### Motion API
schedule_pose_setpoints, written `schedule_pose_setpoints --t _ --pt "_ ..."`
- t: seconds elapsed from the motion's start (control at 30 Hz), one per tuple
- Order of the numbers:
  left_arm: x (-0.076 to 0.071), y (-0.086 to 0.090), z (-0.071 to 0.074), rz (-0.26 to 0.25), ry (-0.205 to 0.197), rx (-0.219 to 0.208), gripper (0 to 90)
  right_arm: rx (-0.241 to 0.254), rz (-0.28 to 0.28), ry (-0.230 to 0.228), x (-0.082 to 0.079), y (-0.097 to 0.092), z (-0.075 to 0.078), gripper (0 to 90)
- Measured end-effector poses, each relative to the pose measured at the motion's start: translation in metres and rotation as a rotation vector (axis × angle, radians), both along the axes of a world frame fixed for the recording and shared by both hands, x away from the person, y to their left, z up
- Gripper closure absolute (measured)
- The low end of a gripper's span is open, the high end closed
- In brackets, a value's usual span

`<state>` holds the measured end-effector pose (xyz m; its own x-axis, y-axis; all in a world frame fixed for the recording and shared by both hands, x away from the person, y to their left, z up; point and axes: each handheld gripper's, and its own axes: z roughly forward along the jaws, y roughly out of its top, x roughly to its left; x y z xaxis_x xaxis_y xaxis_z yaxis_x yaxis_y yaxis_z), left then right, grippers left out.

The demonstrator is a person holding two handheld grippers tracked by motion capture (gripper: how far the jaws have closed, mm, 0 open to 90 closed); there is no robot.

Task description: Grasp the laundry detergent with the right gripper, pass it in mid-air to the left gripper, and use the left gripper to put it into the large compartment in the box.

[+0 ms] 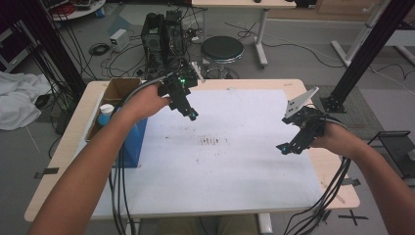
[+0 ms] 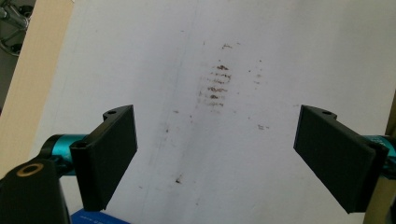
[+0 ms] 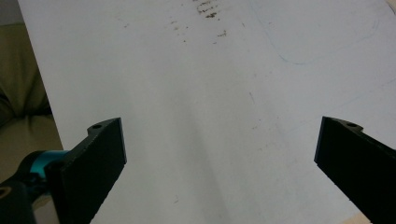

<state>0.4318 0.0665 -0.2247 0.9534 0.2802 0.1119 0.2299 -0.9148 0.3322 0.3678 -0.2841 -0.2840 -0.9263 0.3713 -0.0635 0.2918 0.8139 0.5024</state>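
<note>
— What have you got hold of?

— Nothing. My left hand-held gripper (image 1: 192, 115) is spread wide and empty over the white sheet (image 1: 235, 166); my right hand-held gripper (image 1: 284, 148) likewise.

— And the nearest thing?

— The blue bottle (image 1: 105, 116), at the counter (image 1: 303, 88)'s left edge by the cardboard box (image 1: 120, 88). Probably light, slick plastic; I'd grip the body below the cap.
</note>
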Motion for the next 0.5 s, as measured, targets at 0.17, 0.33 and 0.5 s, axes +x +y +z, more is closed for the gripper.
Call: schedule_pose_setpoints --t 0.17,0.33,0.5 --pt "-0.0007 0.0015 -0.0046 0.019 0.008 -0.03 13.4 -0.004 0.006 0.001 0.0006 0.0016 -0.0002 1.2" --pt "0.0008 0.004 -0.0043 0.009 0.005 -0.009 13.4 -0.007 0.007 0.001 0.0013 0.0033 -0.0007 1.1" --pt "-0.0007 0.0048 -0.0046 0.029 0.008 -0.024 13.4 -0.004 0.007 0.001 0.0011 0.0046 -0.0012 1.1"
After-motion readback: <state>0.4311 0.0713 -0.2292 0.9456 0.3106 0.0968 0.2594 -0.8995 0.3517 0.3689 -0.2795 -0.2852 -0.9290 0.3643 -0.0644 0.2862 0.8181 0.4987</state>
